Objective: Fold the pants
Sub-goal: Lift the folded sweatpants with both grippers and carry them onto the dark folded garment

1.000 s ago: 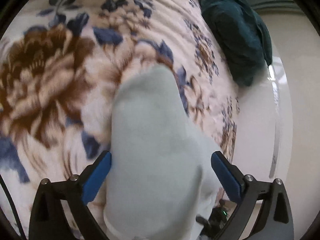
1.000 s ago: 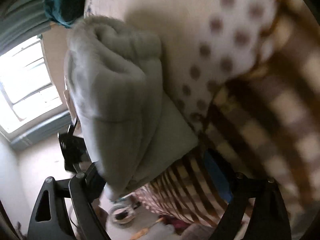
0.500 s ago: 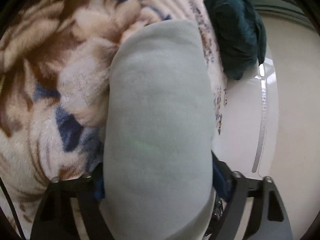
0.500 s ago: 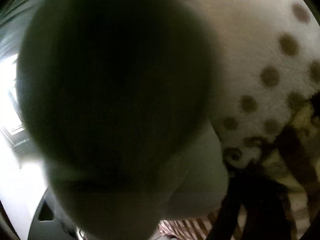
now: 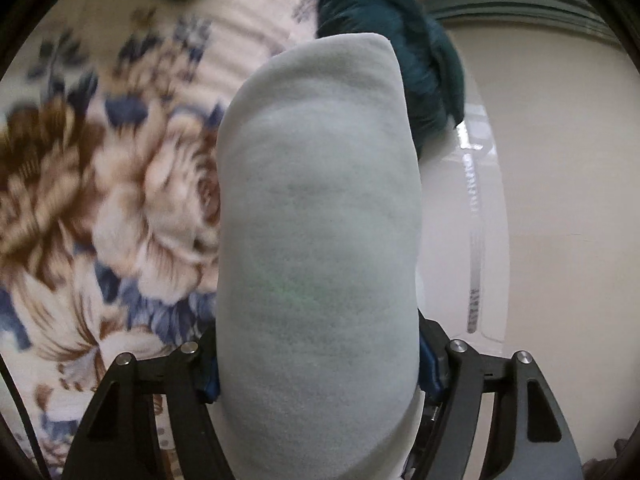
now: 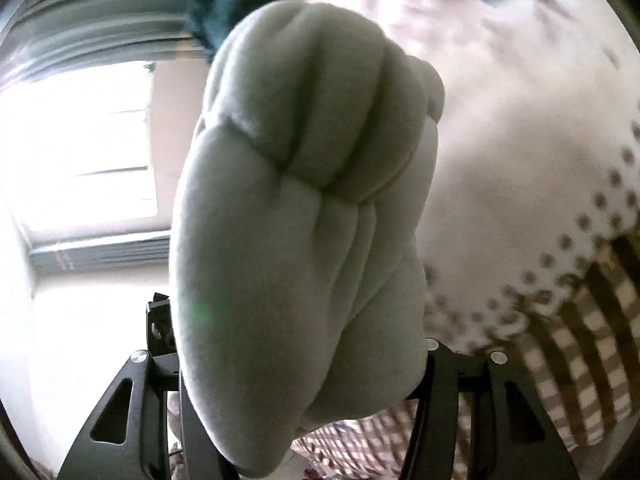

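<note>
Your left gripper has just been closing and now clamps the pale pants; the bundle hides most of its blue pads. Right gripper, also just closing, pinches the bunched pants, pads hidden. Floral bed cover left of it, blurred.

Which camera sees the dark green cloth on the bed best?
The left wrist view. There the dark teal cloth lies bunched at the bed's edge, just beyond the pale pants, with most of it showing. The right wrist view catches only a blurred scrap at the top, behind the bunched pants.
</note>
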Tool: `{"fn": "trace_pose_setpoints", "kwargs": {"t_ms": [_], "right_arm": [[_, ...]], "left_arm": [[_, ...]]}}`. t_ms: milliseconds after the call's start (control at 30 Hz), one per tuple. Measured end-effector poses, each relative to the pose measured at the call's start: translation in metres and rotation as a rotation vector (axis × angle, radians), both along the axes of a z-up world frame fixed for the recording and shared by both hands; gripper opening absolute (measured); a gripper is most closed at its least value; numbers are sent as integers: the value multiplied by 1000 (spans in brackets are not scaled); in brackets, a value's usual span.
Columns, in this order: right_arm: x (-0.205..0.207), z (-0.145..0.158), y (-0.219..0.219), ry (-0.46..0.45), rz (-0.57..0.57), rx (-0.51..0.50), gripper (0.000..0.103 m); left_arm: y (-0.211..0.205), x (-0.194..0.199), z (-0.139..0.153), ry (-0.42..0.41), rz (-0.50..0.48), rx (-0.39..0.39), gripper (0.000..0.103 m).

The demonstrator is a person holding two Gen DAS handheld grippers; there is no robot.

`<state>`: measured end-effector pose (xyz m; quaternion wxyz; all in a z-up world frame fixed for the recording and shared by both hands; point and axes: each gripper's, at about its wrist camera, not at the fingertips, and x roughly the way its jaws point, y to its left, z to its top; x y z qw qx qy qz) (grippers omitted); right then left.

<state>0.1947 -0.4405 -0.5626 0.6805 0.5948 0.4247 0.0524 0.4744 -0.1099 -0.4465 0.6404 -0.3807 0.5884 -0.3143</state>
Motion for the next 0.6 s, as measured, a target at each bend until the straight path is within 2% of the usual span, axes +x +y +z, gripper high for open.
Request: {"fn": "trace_pose_setpoints", "kwargs": {"t_ms": [100,233,300,400,533,600], "right_arm": [[29,37,15,-40,27,-30,56],[88,84,52,-100,48,-42,56],[119,104,85,-129,52,-44,56],[189,133,148,-169,34,-44,56],[278,149,224,-212,-8,-36,56],[324,146,245,-230,-29,-18,56]], "left_arm": [[23,27,40,-39,21,-8,70],[76,70,88,-91,41,-11,70],[105,103,111,-109,47,-11,70],[156,153,139,-134,38,-1,70],[208,235,162,-162,14,32,70],[228,281,167,-175,2,44,70]]}}
